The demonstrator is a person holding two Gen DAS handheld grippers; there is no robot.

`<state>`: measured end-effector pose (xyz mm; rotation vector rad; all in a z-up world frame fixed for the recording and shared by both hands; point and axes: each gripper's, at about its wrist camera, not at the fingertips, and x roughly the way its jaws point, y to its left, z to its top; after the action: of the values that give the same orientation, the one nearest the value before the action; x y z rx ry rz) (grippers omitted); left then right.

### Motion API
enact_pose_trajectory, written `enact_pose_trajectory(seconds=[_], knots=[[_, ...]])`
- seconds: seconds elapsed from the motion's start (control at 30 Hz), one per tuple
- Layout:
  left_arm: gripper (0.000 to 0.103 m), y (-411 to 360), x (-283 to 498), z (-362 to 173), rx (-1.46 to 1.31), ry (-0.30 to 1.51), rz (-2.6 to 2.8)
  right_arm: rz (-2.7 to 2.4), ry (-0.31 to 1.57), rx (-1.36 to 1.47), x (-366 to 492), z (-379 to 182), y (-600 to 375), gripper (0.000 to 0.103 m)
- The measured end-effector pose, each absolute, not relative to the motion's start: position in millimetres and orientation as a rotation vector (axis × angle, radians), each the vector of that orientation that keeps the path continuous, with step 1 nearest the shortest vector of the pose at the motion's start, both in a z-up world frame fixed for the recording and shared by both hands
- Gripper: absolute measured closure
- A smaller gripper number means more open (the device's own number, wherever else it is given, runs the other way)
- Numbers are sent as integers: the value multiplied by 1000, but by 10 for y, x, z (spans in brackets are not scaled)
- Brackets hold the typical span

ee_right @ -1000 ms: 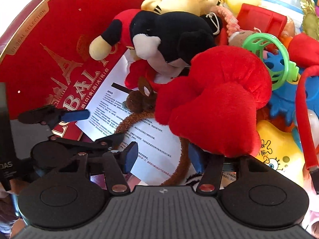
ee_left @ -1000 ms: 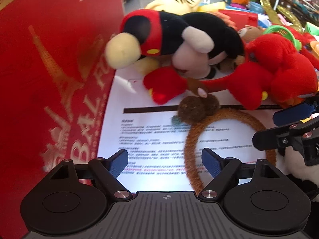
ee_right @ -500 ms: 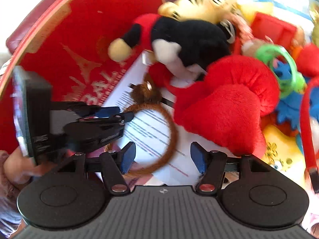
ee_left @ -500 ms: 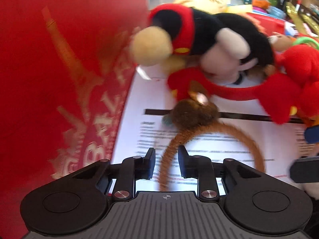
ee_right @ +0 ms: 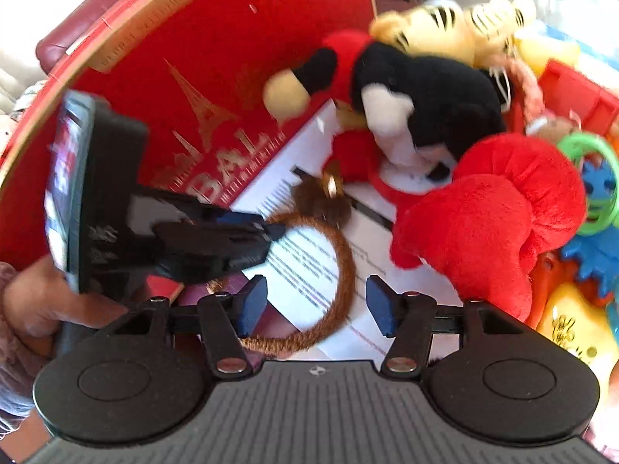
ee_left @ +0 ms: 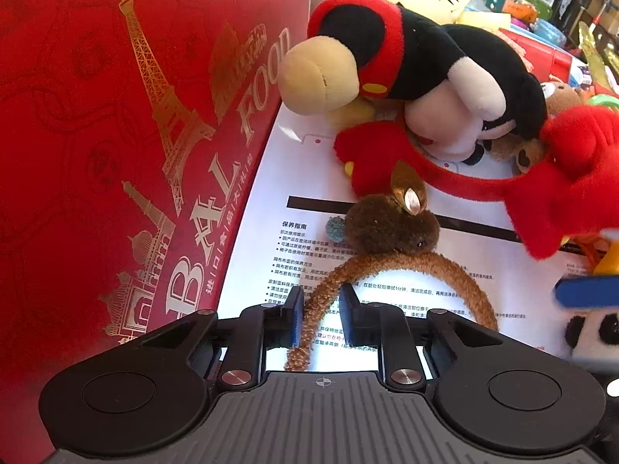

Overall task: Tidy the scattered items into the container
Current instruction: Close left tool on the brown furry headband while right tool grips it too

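Along the left of both views stands the tall red cardboard box [ee_left: 116, 154], printed in gold with an Eiffel Tower and large letters reading "BAL" and "FOO", with a column of small Chinese characters beside them. Flat at its foot lies the white printed sheet [ee_left: 387, 270], headed by a black bar and the Chinese title "保养指南", then bulleted lines too small to read.

Down on that sheet, the left hand-held gripper [ee_left: 319, 315] has its blue pads pulled in narrow on one end of the brown fuzzy headband [ee_left: 425, 266]; the band runs straight up between the pads, touching at least the left one. The headband's furry brown ear piece [ee_left: 390, 224] lies just under the red plush headband [ee_left: 464, 181]. Behind them sprawls the black, red and cream mouse plush toy [ee_left: 425, 62].

Over in the right wrist view, the right hand-held gripper [ee_right: 315, 307] stands about half open and its jaws are closing. The headband's arc [ee_right: 340, 278] passes between the pads, but neither touches it. A hand [ee_right: 35, 301] carries the left tool [ee_right: 216, 239]. A big red plush bow [ee_right: 491, 224] sits to the right.
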<state>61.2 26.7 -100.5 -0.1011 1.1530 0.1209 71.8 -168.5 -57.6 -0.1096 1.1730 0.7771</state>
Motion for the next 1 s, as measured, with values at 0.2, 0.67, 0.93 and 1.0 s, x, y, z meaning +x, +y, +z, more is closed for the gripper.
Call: enact_pose_trajectory(seconds=[0.2, 0.67, 0.93, 1.0], knots=[[81, 265, 608, -976, -101, 1164, 115, 730, 1210, -174, 817, -907, -1515, 55], [85, -119, 561, -938, 232, 1116, 50, 695, 1123, -324, 850, -1016, -1460, 93], [99, 70, 341, -619, 47, 1008, 61, 703, 1061, -228, 871, -678, -1670, 93], [99, 90, 326, -523, 37, 958, 67, 701, 1020, -223, 859, -560, -1736, 93]])
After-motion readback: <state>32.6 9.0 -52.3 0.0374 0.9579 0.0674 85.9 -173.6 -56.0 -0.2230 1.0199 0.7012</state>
